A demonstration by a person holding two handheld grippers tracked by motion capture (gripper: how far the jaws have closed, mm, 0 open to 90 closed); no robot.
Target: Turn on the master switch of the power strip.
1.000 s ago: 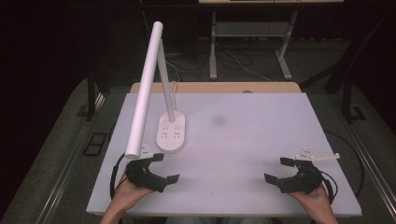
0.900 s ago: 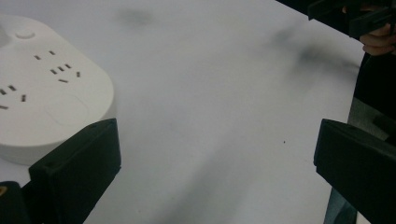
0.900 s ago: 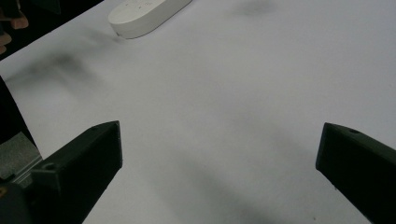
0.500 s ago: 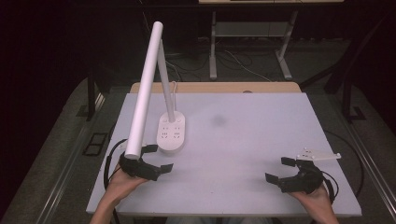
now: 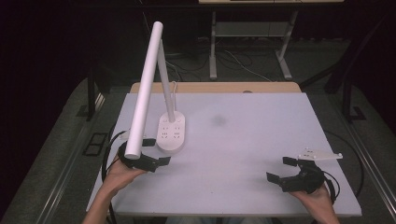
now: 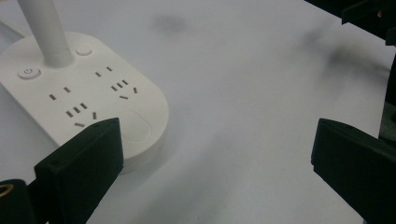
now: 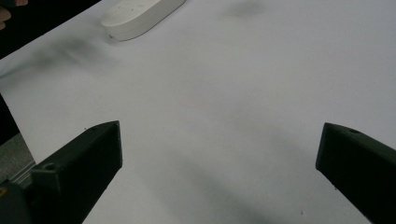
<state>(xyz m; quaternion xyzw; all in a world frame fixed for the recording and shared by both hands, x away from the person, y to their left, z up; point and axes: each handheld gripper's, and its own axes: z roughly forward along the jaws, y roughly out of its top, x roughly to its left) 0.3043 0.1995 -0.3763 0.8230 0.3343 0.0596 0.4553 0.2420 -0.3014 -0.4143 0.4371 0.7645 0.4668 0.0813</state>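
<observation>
A white desk lamp stands at the table's left, and its oval base (image 5: 171,133) carries socket slots and a round power button (image 6: 29,72). From its thin stem (image 6: 46,32) a long white tube head (image 5: 144,88) slants down toward the near left. My left gripper (image 5: 158,151) is open just in front of the base, under the tube's lower end, with one jaw close to the base's near edge (image 6: 135,140). My right gripper (image 5: 281,169) is open and holds nothing at the near right, low over the bare table.
The white table top (image 5: 252,135) has a faint dark smudge (image 5: 218,120) near its middle and a wooden strip (image 5: 215,87) along its far edge. Black cables (image 5: 109,149) loop off the left edge. A metal-legged bench (image 5: 252,32) stands behind on the dark floor.
My left gripper has moved forward and a little to the right, up to the lamp base. The right gripper has stayed in place. Both are still open.
</observation>
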